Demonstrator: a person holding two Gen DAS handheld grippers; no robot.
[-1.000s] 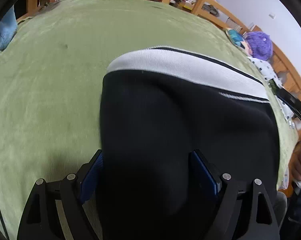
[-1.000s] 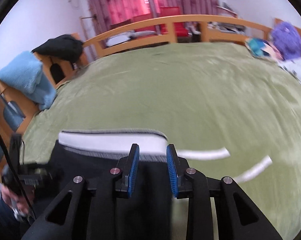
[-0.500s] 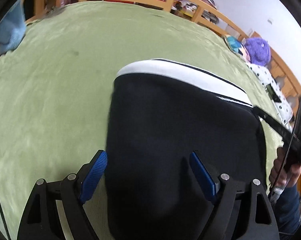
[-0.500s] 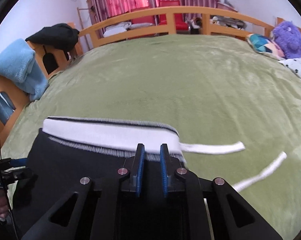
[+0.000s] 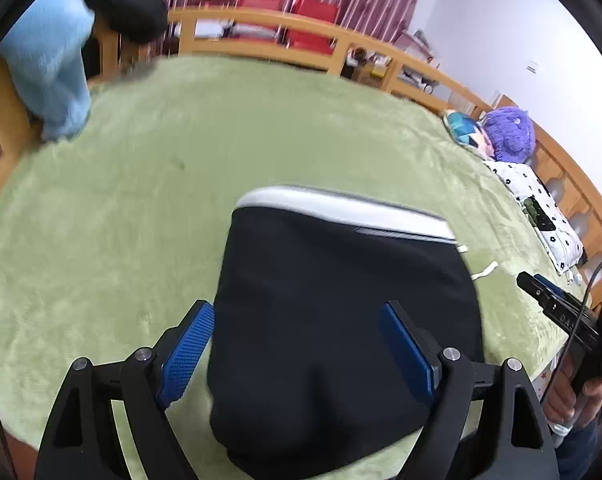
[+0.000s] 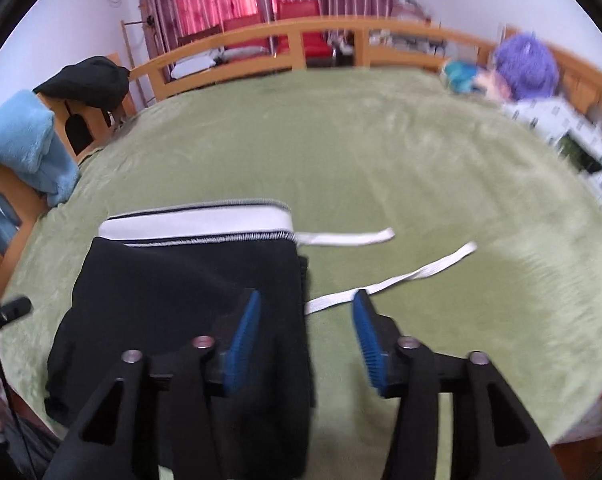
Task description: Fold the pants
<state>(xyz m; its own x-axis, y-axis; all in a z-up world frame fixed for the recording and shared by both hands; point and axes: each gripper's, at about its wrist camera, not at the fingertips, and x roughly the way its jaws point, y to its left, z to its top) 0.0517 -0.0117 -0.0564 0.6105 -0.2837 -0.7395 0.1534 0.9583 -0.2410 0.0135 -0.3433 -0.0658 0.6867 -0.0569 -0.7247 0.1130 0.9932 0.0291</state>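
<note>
At the far left a blue towel [image 6: 25, 148] hangs on the bed rail, with a black garment [image 6: 87, 80] on the post beside it. The bed [image 6: 341, 140] wears a green plush cover, and the pants [image 6: 189, 300] lie on its near part, already folded into a compact black block with the white waistband [image 6: 197, 222] on the far edge.

The left claw [image 5: 297, 356] stands wide and released, its blue pads either side of the near fold and clear of the cloth, as far as the left view shows. The right claw [image 6: 307, 344] is opening; its left pad sits over the block's right edge, its right pad over bare cover, and nothing is pressed between them.

Right of the block two white drawstrings [image 6: 401, 276] trail loose over the cover (one passes just ahead of the right claw). Further right are a purple plush toy [image 6: 527, 66] and a spotted cloth [image 6: 561, 136].

The pants look soft, light and limp: they will sag and unfold if lifted by one point, and the plush cover probably drags on them. Best taken at a doubled edge or the firmer waistband, both corners together. The drawstrings likely need tucking in.
</note>
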